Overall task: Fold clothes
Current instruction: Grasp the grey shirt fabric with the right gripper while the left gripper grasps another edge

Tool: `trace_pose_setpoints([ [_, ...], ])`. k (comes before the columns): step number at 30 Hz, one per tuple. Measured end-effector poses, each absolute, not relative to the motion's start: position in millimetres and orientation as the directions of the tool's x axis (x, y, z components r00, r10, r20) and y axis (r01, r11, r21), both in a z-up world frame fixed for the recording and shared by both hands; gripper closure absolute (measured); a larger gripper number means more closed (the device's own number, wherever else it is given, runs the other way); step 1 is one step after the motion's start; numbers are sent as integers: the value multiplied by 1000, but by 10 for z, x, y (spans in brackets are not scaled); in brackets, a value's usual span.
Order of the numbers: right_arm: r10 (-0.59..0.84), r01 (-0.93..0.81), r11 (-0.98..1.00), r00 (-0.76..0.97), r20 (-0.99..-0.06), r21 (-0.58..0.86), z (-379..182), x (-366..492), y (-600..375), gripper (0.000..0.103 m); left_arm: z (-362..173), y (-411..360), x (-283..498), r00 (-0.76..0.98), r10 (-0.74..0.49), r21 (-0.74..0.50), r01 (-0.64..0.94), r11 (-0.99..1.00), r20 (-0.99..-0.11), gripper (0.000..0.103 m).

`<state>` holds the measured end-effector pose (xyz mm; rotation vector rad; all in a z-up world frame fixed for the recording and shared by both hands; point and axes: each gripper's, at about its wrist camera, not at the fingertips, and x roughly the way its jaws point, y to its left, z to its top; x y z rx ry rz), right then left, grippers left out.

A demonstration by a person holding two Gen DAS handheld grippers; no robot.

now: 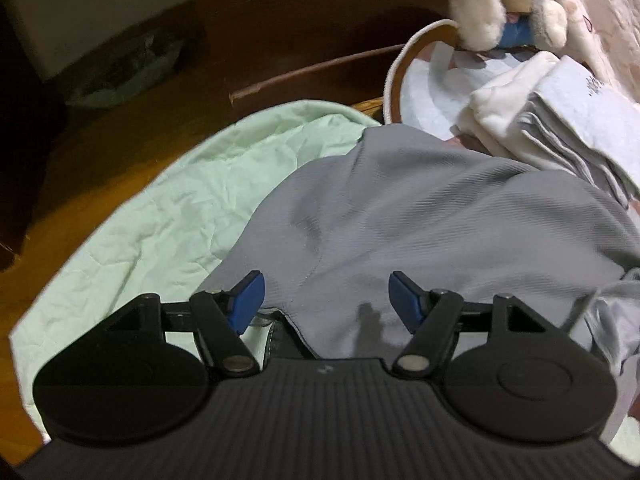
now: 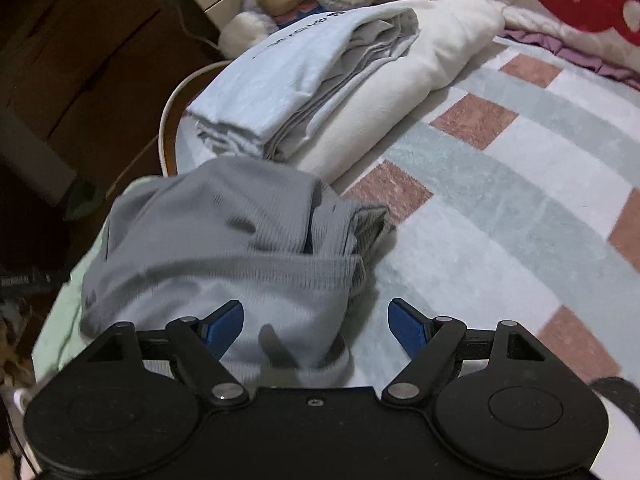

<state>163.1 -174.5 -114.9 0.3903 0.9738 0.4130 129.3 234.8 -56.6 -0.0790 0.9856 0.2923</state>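
Note:
A grey ribbed garment point(image 1: 420, 220) lies crumpled on the bed, partly over a mint-green sheet point(image 1: 160, 200). My left gripper point(image 1: 325, 284) hovers just over its near hem, its blue pads point(image 1: 250, 300) apart and gripping nothing. In the right wrist view the same grey garment point(image 2: 208, 240) is bunched in a heap, blurred by motion. My right gripper point(image 2: 315, 308) stands open over the heap's near edge, its left pad point(image 2: 224, 326) above the cloth and the right one above the blanket. A stack of folded clothes point(image 2: 304, 72), pale blue on cream, lies beyond the heap.
The folded stack point(image 1: 560, 120) sits at the right in the left wrist view, with a plush toy point(image 1: 500, 4) behind it. A checked blanket point(image 2: 500, 184) covers the bed to the right. The bed's edge drops to a wooden floor point(image 1: 100, 120) on the left.

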Motion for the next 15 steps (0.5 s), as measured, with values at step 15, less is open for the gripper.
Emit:
trace_pose_setpoints([
  [15,537,-123,822,492,-685,557,-1416,1806,-1561,20,-1251,3135,1310,415,-152,-346,-444,827,-897,30],
])
